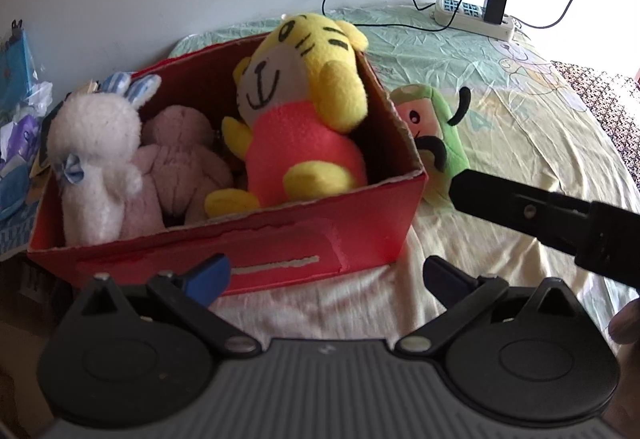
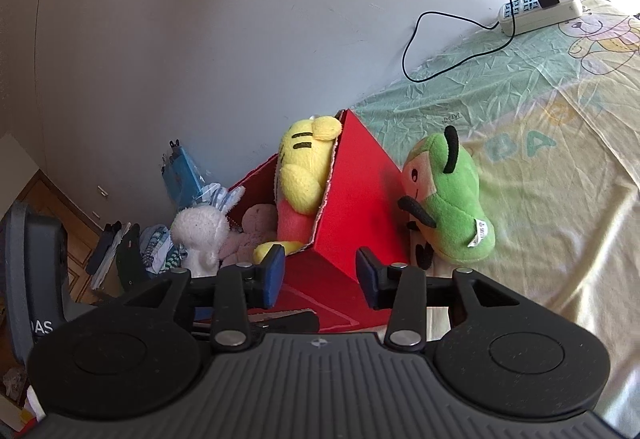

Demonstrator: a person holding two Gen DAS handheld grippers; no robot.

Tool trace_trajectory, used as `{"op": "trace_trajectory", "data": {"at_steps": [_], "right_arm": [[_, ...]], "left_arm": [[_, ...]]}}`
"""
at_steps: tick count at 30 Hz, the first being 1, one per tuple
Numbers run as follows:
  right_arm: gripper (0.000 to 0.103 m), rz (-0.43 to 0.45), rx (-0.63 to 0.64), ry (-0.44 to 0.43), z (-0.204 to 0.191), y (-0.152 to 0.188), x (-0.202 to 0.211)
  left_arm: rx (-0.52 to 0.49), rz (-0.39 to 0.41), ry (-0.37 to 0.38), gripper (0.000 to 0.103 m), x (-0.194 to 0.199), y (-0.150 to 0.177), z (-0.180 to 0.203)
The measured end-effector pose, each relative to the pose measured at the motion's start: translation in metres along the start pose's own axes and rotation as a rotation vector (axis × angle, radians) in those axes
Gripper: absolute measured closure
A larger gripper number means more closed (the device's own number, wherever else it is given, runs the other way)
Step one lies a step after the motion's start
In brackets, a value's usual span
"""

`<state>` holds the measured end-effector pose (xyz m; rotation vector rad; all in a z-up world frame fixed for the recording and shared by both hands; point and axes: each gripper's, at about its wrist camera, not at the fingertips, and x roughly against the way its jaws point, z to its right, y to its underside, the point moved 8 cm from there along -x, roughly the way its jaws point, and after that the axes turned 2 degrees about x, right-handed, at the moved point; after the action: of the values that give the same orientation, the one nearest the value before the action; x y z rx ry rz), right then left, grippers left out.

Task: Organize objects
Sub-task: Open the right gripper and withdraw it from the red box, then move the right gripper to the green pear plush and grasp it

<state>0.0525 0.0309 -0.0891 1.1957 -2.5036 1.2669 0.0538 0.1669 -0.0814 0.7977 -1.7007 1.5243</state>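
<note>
A red cardboard box (image 1: 360,243) stands on the bed and holds a yellow tiger plush (image 1: 304,119), a white rabbit plush (image 1: 96,143) and a pink plush (image 1: 180,159). A green plush (image 1: 436,119) leans against the box's right outer wall; it also shows in the right wrist view (image 2: 452,199). My left gripper (image 1: 326,277) is open and empty in front of the box. My right gripper (image 2: 320,271) is open and empty at the box's near corner (image 2: 352,199), left of the green plush. Its finger (image 1: 520,203) reaches in from the right in the left wrist view.
A white power strip (image 1: 472,19) with a black charger and cables lies at the bed's far edge by the wall. Blue packets and clutter (image 1: 20,111) lie left of the box. The bed sheet (image 2: 560,159) stretches to the right.
</note>
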Motion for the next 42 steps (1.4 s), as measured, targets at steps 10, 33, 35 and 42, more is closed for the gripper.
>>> {"op": "trace_trajectory", "data": {"at_steps": [10, 33, 35, 42], "right_arm": [[0.059, -0.044, -0.039, 0.0, 0.03, 0.005, 0.008], [0.059, -0.14, -0.105, 0.018, 0.092, 0.005, 0.013], [0.058, -0.145, -0.114, 0.022, 0.099, 0.003, 0.01], [0.056, -0.158, -0.127, 0.013, 0.112, -0.014, -0.011]], "left_arm": [[-0.007, -0.054, -0.005, 0.001, -0.016, 0.011, 0.029], [0.017, -0.146, -0.01, 0.001, -0.053, 0.031, 0.074], [0.02, -0.145, 0.001, 0.001, -0.056, 0.03, 0.078], [0.028, -0.137, 0.04, 0.001, -0.067, 0.028, 0.088]]}}
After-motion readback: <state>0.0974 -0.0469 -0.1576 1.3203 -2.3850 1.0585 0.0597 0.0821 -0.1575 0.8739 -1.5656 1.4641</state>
